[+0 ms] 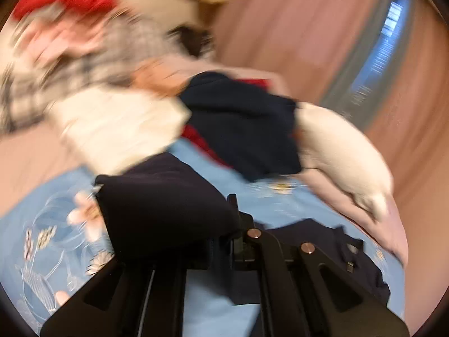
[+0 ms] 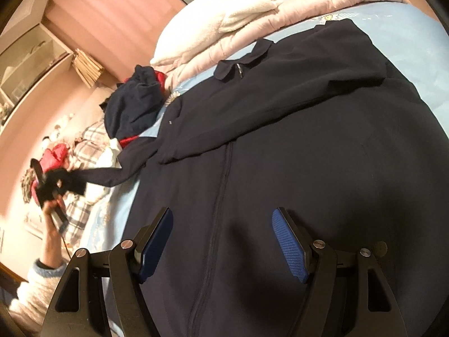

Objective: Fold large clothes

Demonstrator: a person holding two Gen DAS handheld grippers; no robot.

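1. The navy zip jacket point(image 2: 280, 146) lies front-up across the blue floral bedsheet point(image 2: 415, 45), one sleeve already crossed over the chest.
2. The left gripper point(image 2: 53, 181) is clenched on the cuff of the other sleeve point(image 2: 112, 172), holding it stretched out off the bed's side toward the pile of unfolded clothes point(image 2: 134, 104).
3. The right gripper point(image 2: 221, 241) hovers above the lower front near the zip, jaws released and holding nothing.
4. To fold well, I judge the sleeve should be carried taut across the chest while the right gripper pins the body flat.
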